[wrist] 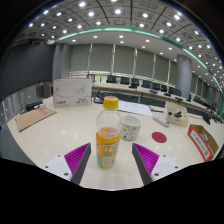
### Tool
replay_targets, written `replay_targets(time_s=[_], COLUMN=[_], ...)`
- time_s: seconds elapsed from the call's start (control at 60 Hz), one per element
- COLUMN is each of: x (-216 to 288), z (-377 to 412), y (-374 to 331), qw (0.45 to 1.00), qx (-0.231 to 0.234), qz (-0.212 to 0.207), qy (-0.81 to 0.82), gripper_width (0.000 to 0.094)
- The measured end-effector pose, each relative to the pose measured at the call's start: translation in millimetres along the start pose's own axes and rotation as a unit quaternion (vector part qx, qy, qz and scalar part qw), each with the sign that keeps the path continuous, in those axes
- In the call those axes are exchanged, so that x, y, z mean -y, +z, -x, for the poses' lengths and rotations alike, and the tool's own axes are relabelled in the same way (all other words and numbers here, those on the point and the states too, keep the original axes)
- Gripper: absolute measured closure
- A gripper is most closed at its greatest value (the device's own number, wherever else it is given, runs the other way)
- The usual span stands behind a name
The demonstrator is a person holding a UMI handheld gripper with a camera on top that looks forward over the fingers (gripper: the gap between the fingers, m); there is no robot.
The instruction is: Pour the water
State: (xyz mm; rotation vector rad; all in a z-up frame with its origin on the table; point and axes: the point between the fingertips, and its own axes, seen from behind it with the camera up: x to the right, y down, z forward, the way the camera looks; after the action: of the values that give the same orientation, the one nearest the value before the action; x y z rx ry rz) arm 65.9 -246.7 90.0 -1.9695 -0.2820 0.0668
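No legible text on any object

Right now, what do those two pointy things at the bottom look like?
They are the gripper's two fingers: dark, wedge-shaped arms that narrow toward their tips. Each inner face carries a bright magenta pad with a ribbed, striped surface. No cables, markings or sleeve show.

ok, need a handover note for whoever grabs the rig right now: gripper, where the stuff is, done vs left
Hand-held gripper: open, not pressing on anything. The bottle with the yellow cap stands upright on the table between the fingers, with a gap on each side.
Cup: white, upright on the table just beyond the bottle, slightly right of it.
Done: gripper lined up on the bottle.
Left: close on the bottle, lift, tilt over the cup, pour. The cap looks to be on, so check that first. Whether the cup already holds water cannot be seen.
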Motion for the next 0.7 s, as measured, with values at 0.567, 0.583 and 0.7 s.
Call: replay_targets(time_s=[0.567, 0.583, 0.7], x=[22.2, 26.1, 65.4], z=[26.8, 29.3, 56.0], y=[74.6, 74.5, 77.8], qw=[0.998, 0.998, 0.994], qx=[-0.022, -0.019, 0.021], qz=[-0.040, -0.041, -0.058], qy=[0.045, 0.044, 0.093], gripper_width=[0.0562, 0.0562, 0.0562])
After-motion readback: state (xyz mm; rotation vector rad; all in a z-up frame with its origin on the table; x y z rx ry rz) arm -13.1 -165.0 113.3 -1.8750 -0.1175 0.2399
